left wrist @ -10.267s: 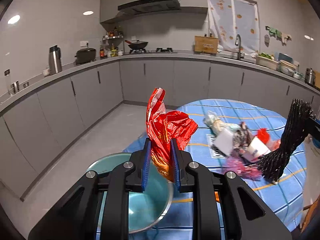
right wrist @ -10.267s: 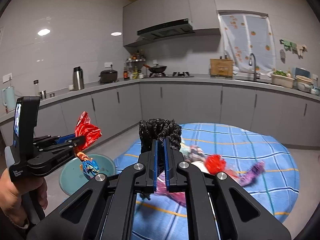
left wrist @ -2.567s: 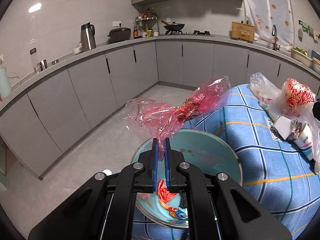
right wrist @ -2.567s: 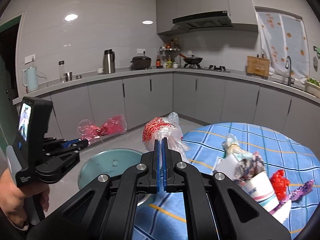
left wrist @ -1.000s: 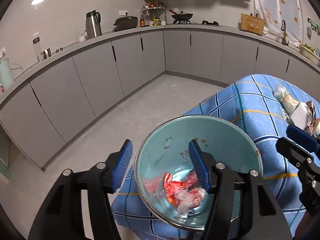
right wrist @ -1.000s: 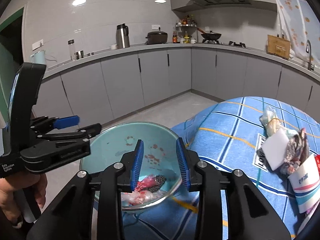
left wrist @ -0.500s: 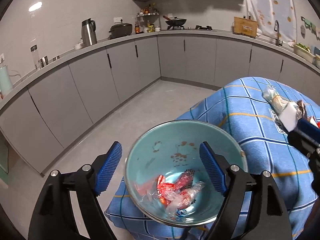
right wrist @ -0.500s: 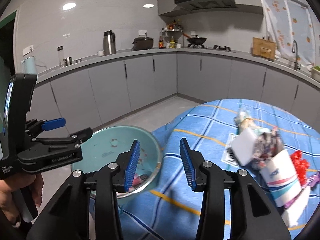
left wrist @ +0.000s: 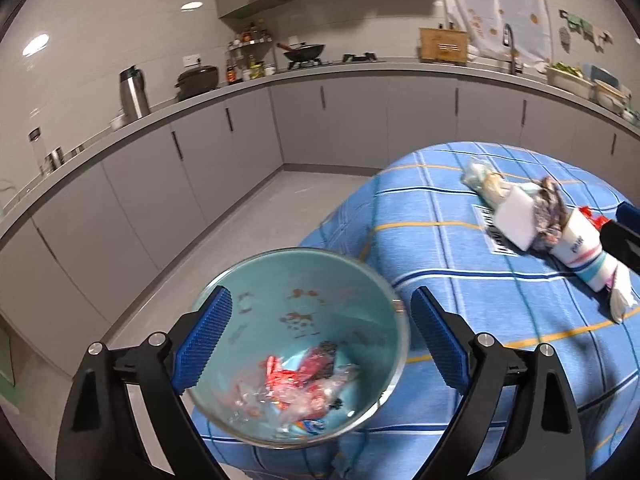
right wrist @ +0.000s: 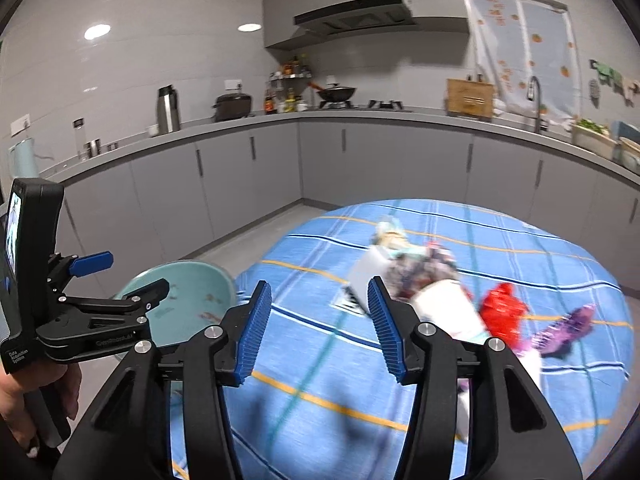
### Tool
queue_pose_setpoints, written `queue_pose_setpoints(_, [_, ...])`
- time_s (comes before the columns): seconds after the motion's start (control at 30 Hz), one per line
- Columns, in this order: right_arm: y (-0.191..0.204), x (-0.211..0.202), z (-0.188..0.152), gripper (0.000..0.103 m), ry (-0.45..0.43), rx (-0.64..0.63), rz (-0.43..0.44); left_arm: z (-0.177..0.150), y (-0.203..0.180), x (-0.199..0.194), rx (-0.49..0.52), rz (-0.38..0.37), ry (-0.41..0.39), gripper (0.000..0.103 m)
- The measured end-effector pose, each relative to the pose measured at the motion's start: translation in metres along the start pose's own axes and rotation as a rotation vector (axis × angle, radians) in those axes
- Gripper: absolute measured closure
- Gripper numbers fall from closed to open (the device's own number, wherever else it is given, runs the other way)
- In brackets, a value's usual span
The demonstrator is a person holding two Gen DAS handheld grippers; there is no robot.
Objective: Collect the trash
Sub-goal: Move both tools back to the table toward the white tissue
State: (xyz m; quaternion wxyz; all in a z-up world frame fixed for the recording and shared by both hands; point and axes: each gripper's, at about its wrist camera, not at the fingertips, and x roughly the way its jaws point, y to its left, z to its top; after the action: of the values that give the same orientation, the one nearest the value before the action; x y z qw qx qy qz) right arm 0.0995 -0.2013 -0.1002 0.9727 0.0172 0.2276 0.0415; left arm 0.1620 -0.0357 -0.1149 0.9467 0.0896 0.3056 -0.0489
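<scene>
A teal bowl sits at the left edge of the round table with the blue striped cloth. It holds crumpled red and clear wrappers. My left gripper is open and empty, hovering over the bowl. My right gripper is open and empty above the cloth, facing a trash pile: a white card, a paper cup, a red wrapper and a purple wrapper. The pile also shows in the left wrist view. The bowl shows in the right wrist view.
Grey kitchen cabinets and a counter curve around the room behind the table. The counter carries a kettle, a pot, a wok and a sink. Grey floor lies to the left of the table.
Both grippers let their wrappers drop into the bowl and opened. In the last second the right gripper swung away from the bowl toward the trash pile, and the left gripper opened wider.
</scene>
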Motion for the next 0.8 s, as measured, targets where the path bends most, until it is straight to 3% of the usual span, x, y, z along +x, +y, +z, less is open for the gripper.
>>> queue_pose_setpoints(0.27, [-0.057, -0.028, -0.021, 0.044, 0.014, 0.041, -0.158, 0.005, -0.047, -0.003, 0.060, -0.070, -0.017, 0.007])
queue_pose_setpoints(0.5, [-0.103, -0.028, -0.049, 0.044, 0.081, 0.117, -0.298, 0.007, -0.089, 0.007, 0.103, -0.129, -0.016, 0.006])
queue_pose_setpoints(0.8, [-0.116, -0.013, -0.060, 0.041, 0.121, 0.172, -0.303, 0.008, -0.119, 0.015, 0.132, -0.172, -0.006, 0.006])
